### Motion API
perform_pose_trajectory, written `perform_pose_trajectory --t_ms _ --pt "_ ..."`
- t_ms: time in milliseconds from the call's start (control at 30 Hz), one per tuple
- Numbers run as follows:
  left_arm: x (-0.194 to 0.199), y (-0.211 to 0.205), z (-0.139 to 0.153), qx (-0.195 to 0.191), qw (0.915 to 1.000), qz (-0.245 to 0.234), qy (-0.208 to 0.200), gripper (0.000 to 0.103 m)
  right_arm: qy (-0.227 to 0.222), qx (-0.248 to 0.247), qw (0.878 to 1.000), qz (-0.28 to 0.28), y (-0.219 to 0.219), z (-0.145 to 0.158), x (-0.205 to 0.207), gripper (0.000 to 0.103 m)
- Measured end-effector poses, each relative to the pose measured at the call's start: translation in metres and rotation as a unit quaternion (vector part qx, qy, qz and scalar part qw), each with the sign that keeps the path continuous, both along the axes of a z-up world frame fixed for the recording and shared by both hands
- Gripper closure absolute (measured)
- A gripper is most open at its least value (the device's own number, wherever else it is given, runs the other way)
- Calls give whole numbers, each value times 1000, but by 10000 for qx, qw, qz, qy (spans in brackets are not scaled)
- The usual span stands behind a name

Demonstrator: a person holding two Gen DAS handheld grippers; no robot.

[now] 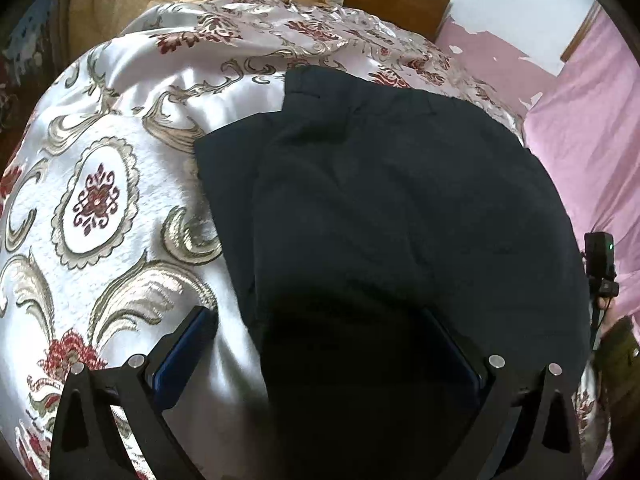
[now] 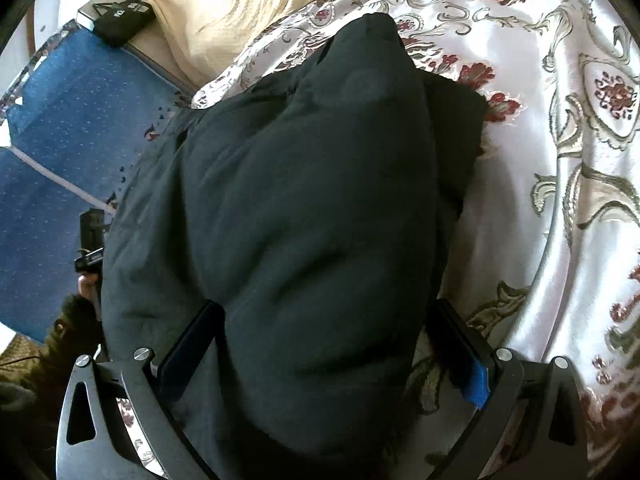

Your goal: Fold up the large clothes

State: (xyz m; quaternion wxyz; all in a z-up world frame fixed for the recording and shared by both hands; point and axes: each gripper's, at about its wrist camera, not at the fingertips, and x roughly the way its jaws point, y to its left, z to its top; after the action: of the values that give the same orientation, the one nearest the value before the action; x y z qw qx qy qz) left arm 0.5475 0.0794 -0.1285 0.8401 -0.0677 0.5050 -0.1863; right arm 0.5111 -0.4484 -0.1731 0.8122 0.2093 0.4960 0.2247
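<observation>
- A dark garment (image 1: 384, 208) lies folded in layers on a bed under a satin bedspread (image 1: 100, 184) patterned with red flowers and beige scrolls.
- In the left wrist view the garment fills the middle and right of the picture, its far edge stepped where one layer overlaps another.
- The left tool (image 1: 324, 344) stands with its fingers spread wide; the left finger (image 1: 180, 356) is over bare bedspread, just beside the garment's edge, and the right finger is over the dark cloth.
- Nothing is pinched between the left fingers.
- The right tool (image 2: 320, 344) is also spread wide, with a bulging fold of the garment (image 2: 304, 200) between its fingers; whether the pads touch the cloth is unclear.
- A beige cloth (image 2: 224, 4) lies bunched at the far end of the bedspread.
- A blue mat (image 2: 64, 120) is beside the bed in the right wrist view, with a black box (image 2: 120, 20) on a ledge beyond it.
- Pink sheet (image 1: 592, 136) lies to the right of the bedspread in the left wrist view.
</observation>
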Motion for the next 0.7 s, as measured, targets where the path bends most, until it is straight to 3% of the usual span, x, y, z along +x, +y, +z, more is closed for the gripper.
perform_pose_trajectory --t_ms 633,700 --pt "17 -8 -13 -516 9971 -279 480 0 88 321 9994 -116 21 -1 2 1" --pt "15 -9 -12 -576 9967 -278 495 12 124 249 9995 -168 23 0 1 2"
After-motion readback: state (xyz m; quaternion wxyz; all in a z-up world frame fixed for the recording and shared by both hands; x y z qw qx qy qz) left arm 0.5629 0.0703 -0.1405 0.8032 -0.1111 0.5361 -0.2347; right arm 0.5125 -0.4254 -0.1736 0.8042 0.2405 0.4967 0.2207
